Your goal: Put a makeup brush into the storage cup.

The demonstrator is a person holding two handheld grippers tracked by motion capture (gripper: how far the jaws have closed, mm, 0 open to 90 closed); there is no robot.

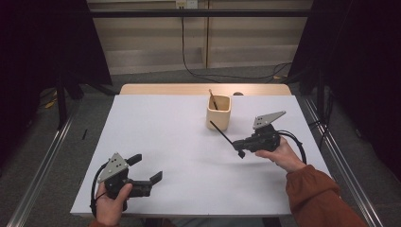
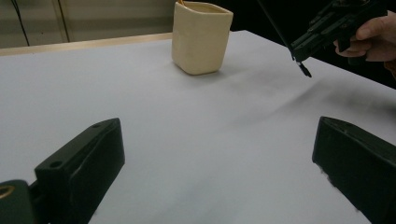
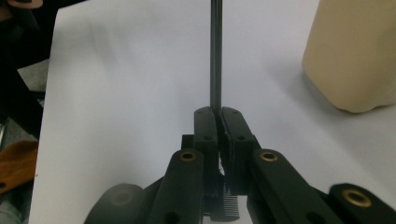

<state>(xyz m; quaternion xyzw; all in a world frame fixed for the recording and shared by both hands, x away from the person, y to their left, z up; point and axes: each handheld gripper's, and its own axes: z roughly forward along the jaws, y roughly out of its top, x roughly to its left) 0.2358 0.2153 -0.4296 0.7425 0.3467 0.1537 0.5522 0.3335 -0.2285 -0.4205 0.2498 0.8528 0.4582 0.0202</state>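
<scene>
Right gripper [image 1: 242, 150]: in the person's right hand [image 1: 283, 153], over the right side of the table, just near of the cup; its jaws are pressed together on a thin black stick.
Black stick [image 1: 221, 132]: clamped low down between the right jaws, it slants up and away towards the cup; its upper end lies in front of the cup's near wall in the high view. In the right gripper view the stick [image 3: 215, 51] runs straight up from the closed jaws.
Cup [image 1: 219, 112]: cream, square-sided, upright on the far half of the table, a little right of centre. In the left gripper view the cup [image 2: 201, 37] stands far off, with the right gripper [image 2: 308, 45] to its right, above the table.
Brown stick [image 1: 213, 100]: stands inside the cup, leaning left, its top above the rim.
Left gripper [image 1: 147, 171]: held in the left hand [image 1: 111, 203] at the near left corner of the table, well apart from the cup; jaws spread wide with nothing between them but bare table.
Table [image 1: 161, 142]: white top, wooden strip along the far edge.
Sleeve [image 1: 321, 198]: rust-orange, on the right forearm at the near right.
</scene>
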